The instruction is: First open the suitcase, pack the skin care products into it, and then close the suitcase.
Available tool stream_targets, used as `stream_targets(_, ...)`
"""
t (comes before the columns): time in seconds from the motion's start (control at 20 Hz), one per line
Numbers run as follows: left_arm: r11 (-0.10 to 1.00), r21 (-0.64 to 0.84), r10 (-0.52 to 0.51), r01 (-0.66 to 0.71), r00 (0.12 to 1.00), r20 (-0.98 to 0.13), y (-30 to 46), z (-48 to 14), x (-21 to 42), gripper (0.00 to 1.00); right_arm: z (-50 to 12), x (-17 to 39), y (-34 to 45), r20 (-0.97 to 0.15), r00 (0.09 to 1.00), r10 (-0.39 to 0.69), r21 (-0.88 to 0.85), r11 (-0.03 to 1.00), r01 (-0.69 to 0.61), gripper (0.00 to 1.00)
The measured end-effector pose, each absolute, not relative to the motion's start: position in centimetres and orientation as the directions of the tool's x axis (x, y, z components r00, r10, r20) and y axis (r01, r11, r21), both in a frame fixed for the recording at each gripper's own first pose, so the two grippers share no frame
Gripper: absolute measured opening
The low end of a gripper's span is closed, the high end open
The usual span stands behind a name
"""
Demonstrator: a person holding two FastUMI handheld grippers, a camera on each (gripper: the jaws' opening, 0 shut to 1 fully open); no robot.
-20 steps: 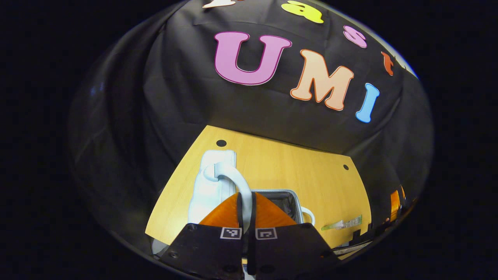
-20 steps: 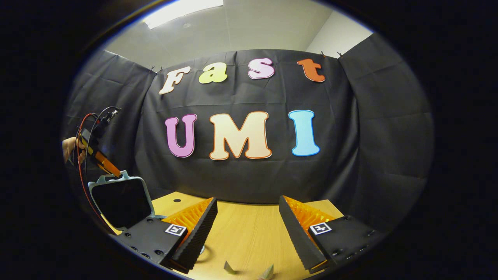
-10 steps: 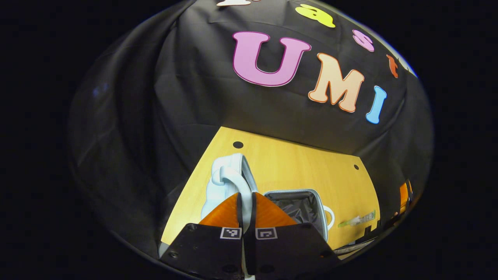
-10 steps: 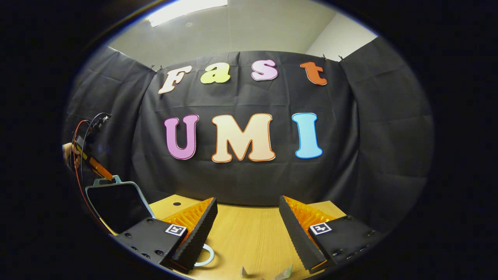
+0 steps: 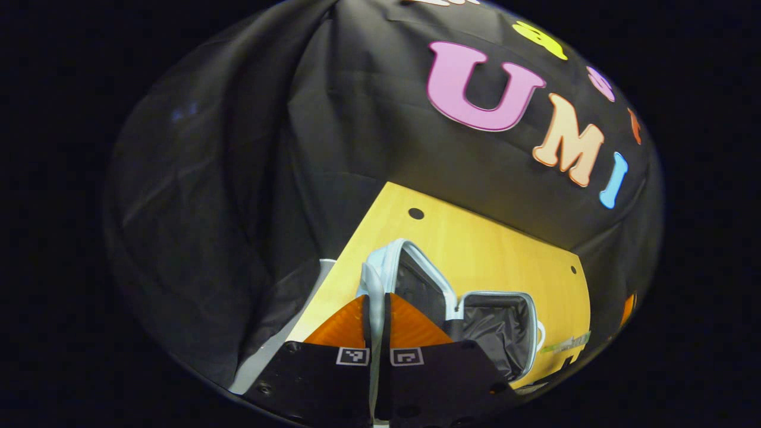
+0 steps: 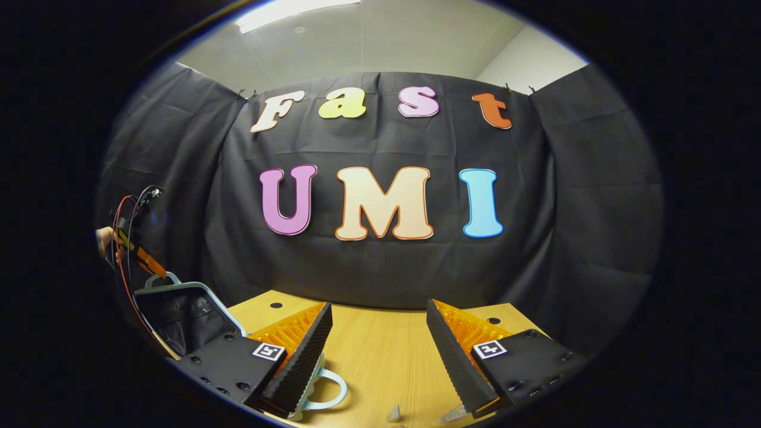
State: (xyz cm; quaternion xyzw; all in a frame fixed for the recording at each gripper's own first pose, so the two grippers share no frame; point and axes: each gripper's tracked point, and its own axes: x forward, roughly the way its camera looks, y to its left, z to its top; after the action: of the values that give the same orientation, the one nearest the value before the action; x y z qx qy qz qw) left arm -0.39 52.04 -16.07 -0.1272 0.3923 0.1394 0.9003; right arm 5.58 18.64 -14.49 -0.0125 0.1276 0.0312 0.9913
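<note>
My left gripper [image 5: 376,304] is shut on the pale handle [image 5: 373,279] of the small light-blue suitcase's lid [image 5: 419,284]. The lid stands swung up and back, its dark lining showing. The open base [image 5: 502,333], lined in black, lies on the table to its right. A greenish skin care packet [image 5: 565,343] lies beyond the base. In the right gripper view the raised lid [image 6: 178,312] is at far left, with the left gripper [image 6: 145,263] on its top handle. My right gripper [image 6: 377,351] hovers open over the table, holding nothing. The base's side handle [image 6: 327,389] shows beside its left finger.
The yellow wooden table [image 6: 380,351] has small round holes near its back edge. Black cloth walls close in behind and at both sides. Tips of small packets [image 6: 395,412] peek in at the bottom of the right gripper view. A hand [image 6: 106,238] holds the left gripper.
The left gripper has swung the lid further back and down to the left, so its lining now faces up. The right gripper has stayed open and shifted slightly.
</note>
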Motion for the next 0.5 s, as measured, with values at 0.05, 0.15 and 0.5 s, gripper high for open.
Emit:
stream_targets(0.05,0.921,-0.107,0.173,-0.375,0.638,-0.75,53.0,-16.9,-0.7,0.0,-14.5,5.4,18.8,-0.257,0.965,0.059,-0.023,0.997,-0.067,0.98)
stream_targets(0.15,0.898,-0.074,0.221,-0.434,0.589,-0.777,54.9,-18.6,-1.8,0.0,-14.4,5.4,18.7,-0.258,0.965,0.051,-0.036,0.997,-0.063,0.98)
stream_targets(0.5,0.857,0.037,0.366,-0.515,0.556,-0.746,58.2,-21.0,-3.1,0.04,-14.3,5.3,18.8,-0.262,0.964,0.039,-0.044,0.998,-0.053,0.98)
